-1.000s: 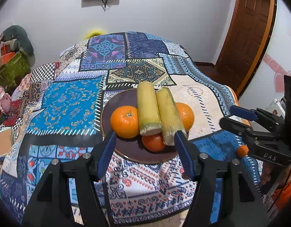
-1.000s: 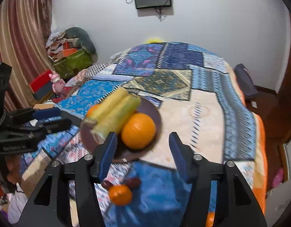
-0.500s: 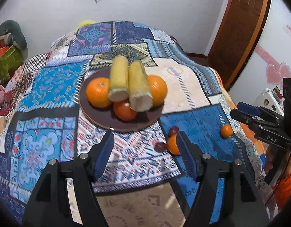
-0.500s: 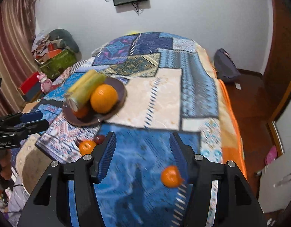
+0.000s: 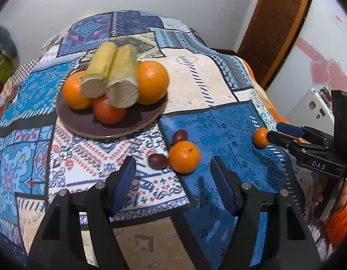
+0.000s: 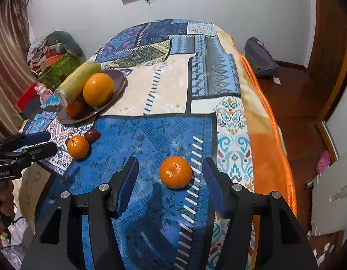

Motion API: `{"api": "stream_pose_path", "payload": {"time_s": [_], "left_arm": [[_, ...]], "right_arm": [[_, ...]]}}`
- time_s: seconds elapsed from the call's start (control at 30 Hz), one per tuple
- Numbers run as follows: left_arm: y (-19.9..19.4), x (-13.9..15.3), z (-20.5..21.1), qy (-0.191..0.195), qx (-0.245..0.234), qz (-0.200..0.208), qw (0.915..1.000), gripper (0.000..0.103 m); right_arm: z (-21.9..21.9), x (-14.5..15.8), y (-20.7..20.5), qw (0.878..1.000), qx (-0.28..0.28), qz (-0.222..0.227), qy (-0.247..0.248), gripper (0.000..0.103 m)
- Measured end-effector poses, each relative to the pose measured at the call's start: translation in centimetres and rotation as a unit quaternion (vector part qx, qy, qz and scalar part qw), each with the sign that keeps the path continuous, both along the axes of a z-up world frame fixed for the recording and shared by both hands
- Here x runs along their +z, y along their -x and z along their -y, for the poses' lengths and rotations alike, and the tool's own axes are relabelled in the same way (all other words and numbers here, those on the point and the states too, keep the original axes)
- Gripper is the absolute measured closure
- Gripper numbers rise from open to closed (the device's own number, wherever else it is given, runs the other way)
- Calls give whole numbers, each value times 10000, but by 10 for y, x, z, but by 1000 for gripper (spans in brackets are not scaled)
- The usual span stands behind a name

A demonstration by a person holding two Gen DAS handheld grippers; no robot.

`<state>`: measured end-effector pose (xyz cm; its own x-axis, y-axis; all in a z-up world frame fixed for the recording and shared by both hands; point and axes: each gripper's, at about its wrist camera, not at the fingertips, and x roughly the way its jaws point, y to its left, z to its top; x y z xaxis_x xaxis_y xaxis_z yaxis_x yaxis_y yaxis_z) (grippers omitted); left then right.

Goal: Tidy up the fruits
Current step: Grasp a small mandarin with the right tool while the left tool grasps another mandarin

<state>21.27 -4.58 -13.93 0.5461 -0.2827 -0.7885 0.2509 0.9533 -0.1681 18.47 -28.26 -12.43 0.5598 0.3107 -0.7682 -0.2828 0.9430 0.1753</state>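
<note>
While the round brown plate (image 5: 119,130) beyond the left hand-held gripper (image 5: 173,177) already carries oranges and two corn cobs, a small orange mandarin (image 5: 184,156) and two dark grapes lie loose just ahead of its open, empty jaws; the right hand-held gripper (image 6: 171,180), equally open, brackets another mandarin (image 6: 175,172) without touching it.

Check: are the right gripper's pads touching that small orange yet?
Apart. The right wrist view shows blue cloth on both sides of the small orange between the right gripper's open pads.
</note>
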Motion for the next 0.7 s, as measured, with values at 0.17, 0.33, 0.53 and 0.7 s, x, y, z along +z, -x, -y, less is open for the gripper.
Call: {"api": "stream_pose_path", "payload": {"time_s": [0.17, 0.33, 0.53, 0.7], "left_arm": [[-9, -8, 15, -55, -183, -20, 9998, 39], [-22, -18, 24, -110, -246, -64, 9996, 42], [-29, -22, 32, -199, -390, -132, 9990, 55], [-29, -27, 39, -364, -464, -116, 9982, 59]], "right_arm": [[-1, -9, -3, 9999, 49, -90, -13, 55], [2, -17, -6, 9997, 42, -224, -95, 58], [3, -24, -9, 9995, 42, -312, -73, 63], [2, -25, -9, 9995, -8, -302, 17, 70]]}}
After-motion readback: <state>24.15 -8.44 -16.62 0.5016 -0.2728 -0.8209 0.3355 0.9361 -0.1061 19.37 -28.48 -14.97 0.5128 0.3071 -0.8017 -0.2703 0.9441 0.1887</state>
